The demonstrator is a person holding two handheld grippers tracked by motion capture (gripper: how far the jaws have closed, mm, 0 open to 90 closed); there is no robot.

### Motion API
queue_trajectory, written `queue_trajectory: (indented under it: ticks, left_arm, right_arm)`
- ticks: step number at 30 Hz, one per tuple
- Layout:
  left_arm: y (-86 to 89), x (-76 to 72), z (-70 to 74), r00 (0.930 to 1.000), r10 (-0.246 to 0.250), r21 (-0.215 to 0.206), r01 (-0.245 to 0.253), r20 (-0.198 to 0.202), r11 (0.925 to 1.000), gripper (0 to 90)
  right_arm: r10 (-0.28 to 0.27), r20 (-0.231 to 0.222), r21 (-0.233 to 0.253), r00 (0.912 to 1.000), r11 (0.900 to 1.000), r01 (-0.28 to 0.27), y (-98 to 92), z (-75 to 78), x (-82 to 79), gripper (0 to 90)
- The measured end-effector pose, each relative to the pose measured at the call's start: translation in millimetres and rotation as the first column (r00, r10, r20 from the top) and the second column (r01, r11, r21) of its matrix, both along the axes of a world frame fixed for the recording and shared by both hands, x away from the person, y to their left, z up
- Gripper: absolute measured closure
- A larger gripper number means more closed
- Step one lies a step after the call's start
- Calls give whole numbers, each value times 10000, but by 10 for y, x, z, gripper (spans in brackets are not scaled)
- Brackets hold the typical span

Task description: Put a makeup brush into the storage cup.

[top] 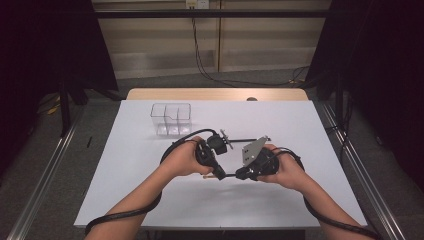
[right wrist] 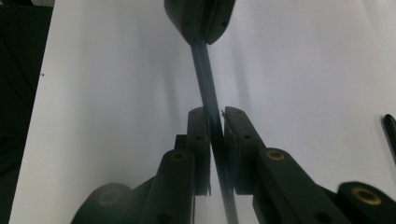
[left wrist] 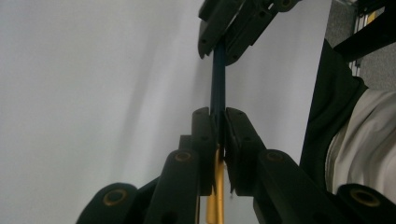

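Left gripper (left wrist: 218, 126): jaws closed on the dark pencil (left wrist: 217, 84), gold end nearest the camera.
Right gripper (right wrist: 215, 122): jaws clamped on the same pencil.
Pencil: spans the 2 grippers above the white table (top: 150, 190).
Far: clear compartment box (top: 171, 119).

A lab-like recording space: white table (top: 150, 200) ringed by black curtains (top: 50, 45) (cables (top: 210, 70) trail across grey floor).

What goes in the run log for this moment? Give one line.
left hand-held gripper: shut on pen | right hand-held gripper: shut on pen | pen: held above table | clear organizer: far left
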State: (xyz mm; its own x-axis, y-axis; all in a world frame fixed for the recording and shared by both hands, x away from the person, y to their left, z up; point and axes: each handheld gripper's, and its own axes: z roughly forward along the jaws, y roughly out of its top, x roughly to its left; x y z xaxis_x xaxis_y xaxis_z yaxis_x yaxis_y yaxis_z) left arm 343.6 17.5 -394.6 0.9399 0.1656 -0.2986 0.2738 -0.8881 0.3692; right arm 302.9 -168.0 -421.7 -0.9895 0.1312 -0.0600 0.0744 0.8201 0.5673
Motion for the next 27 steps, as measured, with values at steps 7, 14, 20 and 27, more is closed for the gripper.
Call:
queue_trajectory:
  ticks: [7,14,20,27]
  left_arm:
    - [52,19,6,9997,144,-448,-136,179,9989,782]
    - [117,50,35,9992,126,-972,-89,382,9952,629]
    - [195,50,54,9977,435,-1670,-343,515,9854,492]
    - [311,62,8,9931,953,-2414,-762,687,9674,297]
  right_arm:
    - [140,-91,157,9999,9998,-139,11,-1,-18,852]
    - [92,-157,283,9998,9996,-87,6,-9,-21,853]
    - [-192,-205,453,9996,9988,201,-33,-20,-15,851]
    - [-482,-352,762,9982,9958,508,-98,-70,-32,851]
